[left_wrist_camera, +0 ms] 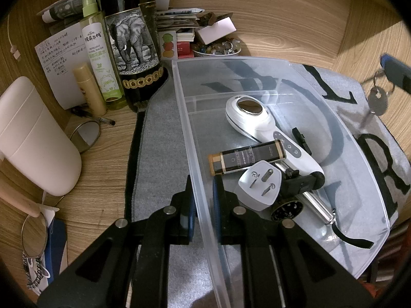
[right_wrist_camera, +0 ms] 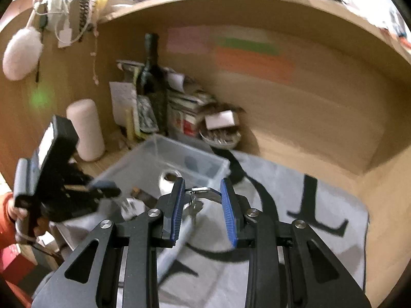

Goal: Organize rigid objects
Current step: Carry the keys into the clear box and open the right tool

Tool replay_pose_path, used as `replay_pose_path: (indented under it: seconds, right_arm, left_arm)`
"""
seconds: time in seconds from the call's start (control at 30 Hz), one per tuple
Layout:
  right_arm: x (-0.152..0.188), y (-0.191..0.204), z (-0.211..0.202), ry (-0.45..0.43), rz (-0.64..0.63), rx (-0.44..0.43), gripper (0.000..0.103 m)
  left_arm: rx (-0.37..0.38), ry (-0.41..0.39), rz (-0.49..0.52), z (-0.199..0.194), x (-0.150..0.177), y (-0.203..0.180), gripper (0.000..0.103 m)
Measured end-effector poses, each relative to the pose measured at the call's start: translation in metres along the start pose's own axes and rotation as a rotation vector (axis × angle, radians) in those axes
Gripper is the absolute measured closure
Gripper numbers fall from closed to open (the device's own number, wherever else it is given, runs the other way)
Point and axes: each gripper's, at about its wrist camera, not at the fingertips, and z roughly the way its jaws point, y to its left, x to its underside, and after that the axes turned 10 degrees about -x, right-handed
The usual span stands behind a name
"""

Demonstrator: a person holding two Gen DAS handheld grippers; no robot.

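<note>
Your left gripper (left_wrist_camera: 203,205), angled steeply down, clamps the clear plastic bin's (left_wrist_camera: 372,169) near wall. Your right gripper (right_wrist_camera: 203,195), raised beside the bin, pinches a key ring (right_wrist_camera: 203,189) with dangling keys.

The clear bin (left_wrist_camera: 257,77) sits on the mat (left_wrist_camera: 159,138), which lies on the desk (left_wrist_camera: 102,174). In the bin, the handheld device (left_wrist_camera: 259,123) lies toward the far end; the small box (left_wrist_camera: 246,156) rests across its handle, and the plug adapter (left_wrist_camera: 259,187) lies just in front of the box. Left of the bin stand 2 bottles: the wine bottle (left_wrist_camera: 133,46) and the spray bottle (left_wrist_camera: 99,51) beside it. Behind the bin sits the bowl (left_wrist_camera: 218,50).
</note>
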Motion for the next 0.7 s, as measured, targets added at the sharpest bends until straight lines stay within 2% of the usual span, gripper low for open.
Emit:
replay_pose_path:
  seconds: [0.27,0.53,0.7]
  right_arm:
    - [-0.014,0.019,0.026,0.017,-0.040,-0.073,0.077]
    - [-0.008,0.033,0.070,0.124,-0.056,-0.115,0.077]
    - [0.002,0.028,0.089,0.190,-0.010,-0.136,0.077]
  left_arm:
    - [0.000,0.000,0.001,0.000,0.000,0.000,0.092]
    - [0.000,0.000,0.001,0.000,0.000,0.000,0.092]
    - [0.000,0.000,0.000,0.000,0.000,0.000,0.092]
